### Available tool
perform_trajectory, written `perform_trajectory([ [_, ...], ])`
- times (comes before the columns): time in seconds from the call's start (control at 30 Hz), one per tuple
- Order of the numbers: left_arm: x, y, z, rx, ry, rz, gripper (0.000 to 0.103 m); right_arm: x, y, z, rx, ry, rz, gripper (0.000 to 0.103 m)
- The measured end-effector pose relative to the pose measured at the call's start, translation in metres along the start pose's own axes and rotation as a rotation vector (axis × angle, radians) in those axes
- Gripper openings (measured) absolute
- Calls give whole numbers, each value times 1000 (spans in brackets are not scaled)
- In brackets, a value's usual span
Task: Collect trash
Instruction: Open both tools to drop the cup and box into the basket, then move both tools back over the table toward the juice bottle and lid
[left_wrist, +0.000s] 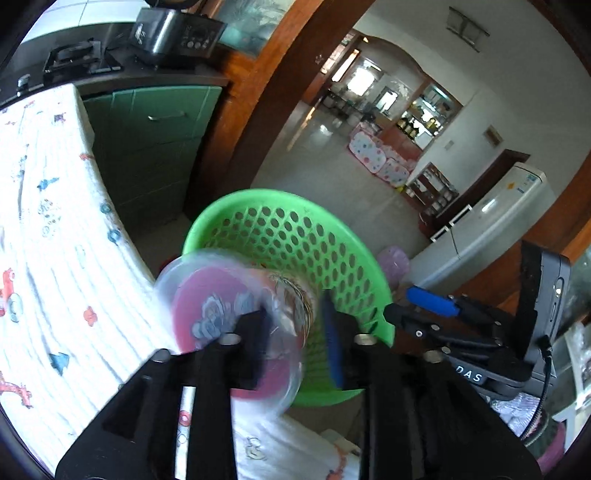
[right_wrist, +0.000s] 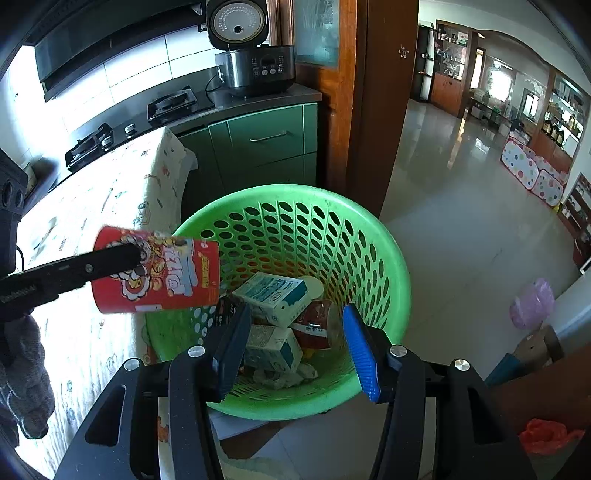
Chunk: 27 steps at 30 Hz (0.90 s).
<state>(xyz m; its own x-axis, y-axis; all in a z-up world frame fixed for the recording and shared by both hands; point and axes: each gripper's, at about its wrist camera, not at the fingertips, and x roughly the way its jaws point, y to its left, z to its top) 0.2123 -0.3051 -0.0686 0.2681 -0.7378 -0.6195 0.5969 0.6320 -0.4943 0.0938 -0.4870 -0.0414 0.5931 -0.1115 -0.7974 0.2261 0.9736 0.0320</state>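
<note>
A green perforated basket stands beside the cloth-covered table and holds white cartons and a red can. My left gripper is shut on a red snack canister with a clear lid and holds it on its side at the basket's near-left rim; it looks blurred in the left wrist view. My right gripper is open and empty above the basket's near rim; it also shows in the left wrist view.
The table with a white patterned cloth lies to the left. Green kitchen cabinets and a rice cooker stand behind. A wooden door frame opens onto a tiled floor. An orange bag lies at lower right.
</note>
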Motion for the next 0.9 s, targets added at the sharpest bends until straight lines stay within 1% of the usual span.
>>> perform_trajectory([
  [0.07,-3,0,0,7,-6,-5,44,0,2,0,-4,1,0,51],
  [0.1,-5,0,0,15,-8,3,46,-1,3,0,-5,1,-1,51],
  [0.13,-7,-2,0,29,-11,14,50,-1,4,0,-6,1,0,51],
  [0.17,-9,-4,0,46,-16,32,55,-1,5,1,-7,2,2,51],
  [0.23,-16,-6,-3,74,-34,81,60,-3,9,1,-14,2,3,51],
  [0.33,-28,-3,-6,97,-57,158,64,-8,15,2,-28,-6,10,51],
  [0.5,-57,18,-7,75,-106,292,67,-10,32,7,-49,-17,32,52],
  [0.53,-65,24,-7,71,-125,337,69,-10,36,8,-52,-17,40,52],
  [0.63,-87,37,-9,71,-176,424,75,-8,50,11,-69,-20,61,52],
  [0.8,-123,71,-12,15,-218,551,76,-3,80,17,-114,-15,92,52],
  [0.9,-143,87,-15,-11,-244,618,78,-2,99,22,-141,-17,119,52],
])
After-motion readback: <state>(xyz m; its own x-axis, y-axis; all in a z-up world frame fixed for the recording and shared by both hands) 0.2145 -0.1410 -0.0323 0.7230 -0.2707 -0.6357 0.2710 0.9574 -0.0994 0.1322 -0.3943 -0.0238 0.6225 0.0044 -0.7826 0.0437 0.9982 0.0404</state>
